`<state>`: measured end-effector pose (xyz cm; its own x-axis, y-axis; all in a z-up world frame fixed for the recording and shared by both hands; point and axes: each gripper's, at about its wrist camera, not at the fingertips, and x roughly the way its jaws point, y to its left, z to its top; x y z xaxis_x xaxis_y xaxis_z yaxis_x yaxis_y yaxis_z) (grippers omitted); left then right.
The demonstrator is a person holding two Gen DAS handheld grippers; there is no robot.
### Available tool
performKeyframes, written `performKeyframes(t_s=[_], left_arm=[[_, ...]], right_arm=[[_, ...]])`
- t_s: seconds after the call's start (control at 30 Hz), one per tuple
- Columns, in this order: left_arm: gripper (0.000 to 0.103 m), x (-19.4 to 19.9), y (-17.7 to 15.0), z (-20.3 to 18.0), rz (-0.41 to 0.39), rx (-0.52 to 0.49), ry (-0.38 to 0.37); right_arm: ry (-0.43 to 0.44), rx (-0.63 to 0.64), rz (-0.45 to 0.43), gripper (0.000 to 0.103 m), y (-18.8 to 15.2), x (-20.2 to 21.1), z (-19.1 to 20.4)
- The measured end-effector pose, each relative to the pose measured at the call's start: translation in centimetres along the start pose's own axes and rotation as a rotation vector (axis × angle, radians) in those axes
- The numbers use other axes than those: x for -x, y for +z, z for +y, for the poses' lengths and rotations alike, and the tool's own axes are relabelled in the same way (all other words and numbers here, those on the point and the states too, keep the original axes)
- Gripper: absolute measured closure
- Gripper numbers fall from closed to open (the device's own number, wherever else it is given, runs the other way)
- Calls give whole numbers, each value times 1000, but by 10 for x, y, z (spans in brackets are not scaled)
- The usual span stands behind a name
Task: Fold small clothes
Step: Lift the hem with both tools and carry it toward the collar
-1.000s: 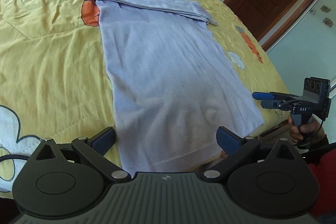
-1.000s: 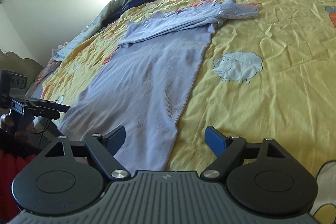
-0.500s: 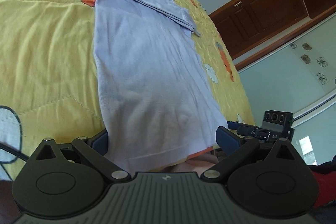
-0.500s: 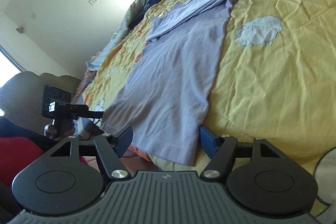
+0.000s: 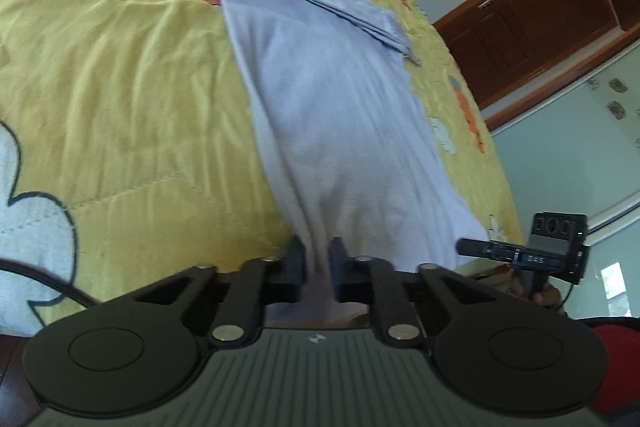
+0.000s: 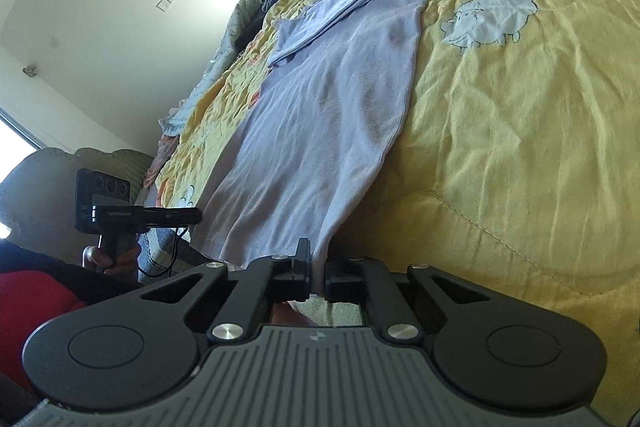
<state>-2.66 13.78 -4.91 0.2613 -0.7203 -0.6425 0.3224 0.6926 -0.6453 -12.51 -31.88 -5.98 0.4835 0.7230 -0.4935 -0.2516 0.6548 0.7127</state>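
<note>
At the near edge of the bed (image 5: 100, 75), the lilac shirt (image 5: 336, 131) lies flat and lengthwise on the yellow quilt, sleeves already folded across its far end, hem toward you. Your left gripper (image 5: 316, 263) has just closed its jaws on the hem's left corner, and your right gripper (image 6: 318, 269) has just done the same on the right corner; both sets of jaws now stand nearly together with a pinch of cloth between them. Judging from this, the step in hand is carrying the hem up to the shoulders. Lift both corners together so the hem stays taut and level between them, just high enough for the cloth to clear itself. Travel straight along the shirt's length, keep the two sides even, and lay the hem squarely over the folded sleeves before you let go, or the fold may come out skewed
</note>
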Motion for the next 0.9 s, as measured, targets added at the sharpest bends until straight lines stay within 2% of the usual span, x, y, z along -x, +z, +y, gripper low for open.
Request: performKeyframes(t_s=[0.17, 0.3, 0.53, 0.9], left_arm=[[96, 3, 0, -8, -17, -51, 33], [96, 11, 3, -16, -63, -76, 10], [96, 24, 17, -34, -141, -105, -24], [96, 40, 30, -34, -229, -61, -75]], right_arm=[[-13, 16, 5, 94, 1, 0, 7], [-11, 34, -5, 94, 5, 3, 13], [38, 72, -87, 94, 24, 15, 29], [67, 101, -186, 94, 54, 19, 40]])
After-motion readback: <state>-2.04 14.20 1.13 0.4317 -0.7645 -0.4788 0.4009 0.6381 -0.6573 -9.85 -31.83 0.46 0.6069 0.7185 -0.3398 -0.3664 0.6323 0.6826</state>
